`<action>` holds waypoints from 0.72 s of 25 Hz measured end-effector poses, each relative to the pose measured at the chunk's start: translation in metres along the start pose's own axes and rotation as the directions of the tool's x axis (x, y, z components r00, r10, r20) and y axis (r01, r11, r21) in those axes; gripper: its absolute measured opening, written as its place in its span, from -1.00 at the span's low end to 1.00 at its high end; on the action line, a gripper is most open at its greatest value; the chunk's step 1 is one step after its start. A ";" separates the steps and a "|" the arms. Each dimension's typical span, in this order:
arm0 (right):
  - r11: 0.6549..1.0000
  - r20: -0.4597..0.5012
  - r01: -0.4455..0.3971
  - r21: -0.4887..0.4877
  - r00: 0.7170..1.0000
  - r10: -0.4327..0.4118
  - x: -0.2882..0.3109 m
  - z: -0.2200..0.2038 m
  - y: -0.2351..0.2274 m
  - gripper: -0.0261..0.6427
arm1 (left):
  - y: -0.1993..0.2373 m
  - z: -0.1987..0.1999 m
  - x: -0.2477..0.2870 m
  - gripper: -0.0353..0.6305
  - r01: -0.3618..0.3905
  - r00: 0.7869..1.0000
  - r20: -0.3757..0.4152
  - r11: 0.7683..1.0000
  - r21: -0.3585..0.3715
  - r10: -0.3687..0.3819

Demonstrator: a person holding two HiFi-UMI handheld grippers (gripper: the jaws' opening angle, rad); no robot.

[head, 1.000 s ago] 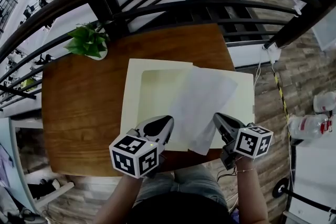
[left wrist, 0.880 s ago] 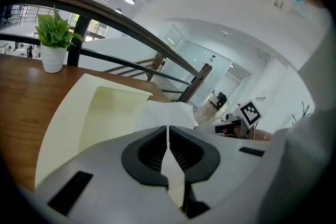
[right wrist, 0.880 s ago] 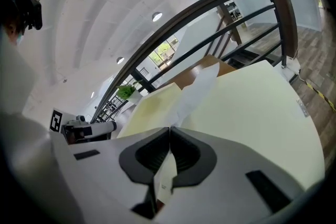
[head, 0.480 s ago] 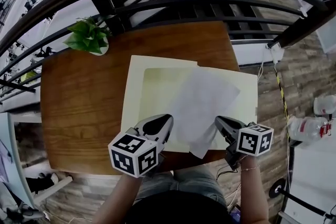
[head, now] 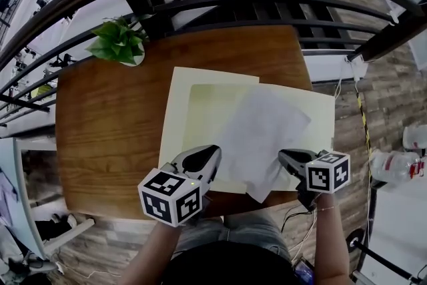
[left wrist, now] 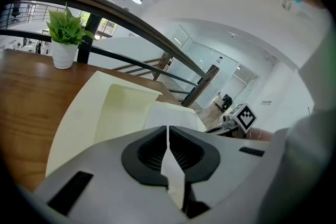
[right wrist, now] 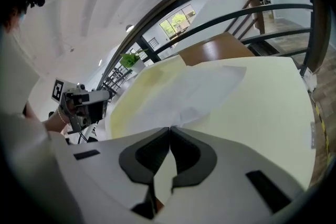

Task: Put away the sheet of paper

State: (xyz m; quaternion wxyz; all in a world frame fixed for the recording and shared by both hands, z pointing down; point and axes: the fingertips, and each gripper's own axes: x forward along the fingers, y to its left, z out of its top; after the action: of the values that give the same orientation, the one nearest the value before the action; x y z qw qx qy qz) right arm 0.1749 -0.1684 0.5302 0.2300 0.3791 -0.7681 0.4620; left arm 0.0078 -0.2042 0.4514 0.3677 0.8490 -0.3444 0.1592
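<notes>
1. Since the sheet of paper (head: 267, 133) was a single thin white leaf, I judged it very light, limp and quick to crease or tear; it lay slightly askew on the open cream folder (head: 175, 110) on the wooden table (head: 107, 130); its near corner appeared to reach past the folder's front edge.
2. The left gripper (head: 211, 155) had its jaws closed on the sheet's near left edge; its own view showed a white sliver pinched between the black ribbed pads (left wrist: 149, 152).
3. The right gripper (head: 284, 157) had its jaws pressed together at the sheet's near right edge; the paper ran right up to the tips and a pale strip showed in the gap behind them; I took that as a grip on the sheet, though by a narrow margin only.
4. Held at two points along one edge, the far part would likely droop and flap; keeping both hands level and evenly spaced should hold it lightly taut; pulling them apart risked a tear; pushing them together risked a buckle.
5. Smooth paper could slide out of the pads if dragged; lifting seemed safer than dragging; the margins a little in from the edge looked the best places to hold.
6. The sheet was not yet put away; the folder lay open beneath it; a potted plant (head: 119, 42) stood well apart at the table's far left.
</notes>
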 end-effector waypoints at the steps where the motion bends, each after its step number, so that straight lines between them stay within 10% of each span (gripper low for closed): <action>1: 1.000 -0.021 0.002 -0.021 1.000 -0.003 0.001 -0.002 0.000 -0.83 | 0.001 0.000 -0.001 -0.82 -0.004 1.000 0.001 1.000 -0.002 0.004; 18: 0.994 -0.034 -0.028 -0.110 0.999 0.025 0.036 0.027 0.005 -0.83 | 0.009 -0.002 -0.003 -0.82 -0.050 0.999 0.010 0.998 -0.027 0.050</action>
State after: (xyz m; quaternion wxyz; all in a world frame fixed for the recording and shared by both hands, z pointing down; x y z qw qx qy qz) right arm 0.1489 -0.2038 0.5400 0.2570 0.3480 -0.7935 0.4280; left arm -0.0007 -0.2055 0.4554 0.3729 0.8360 -0.3697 0.1592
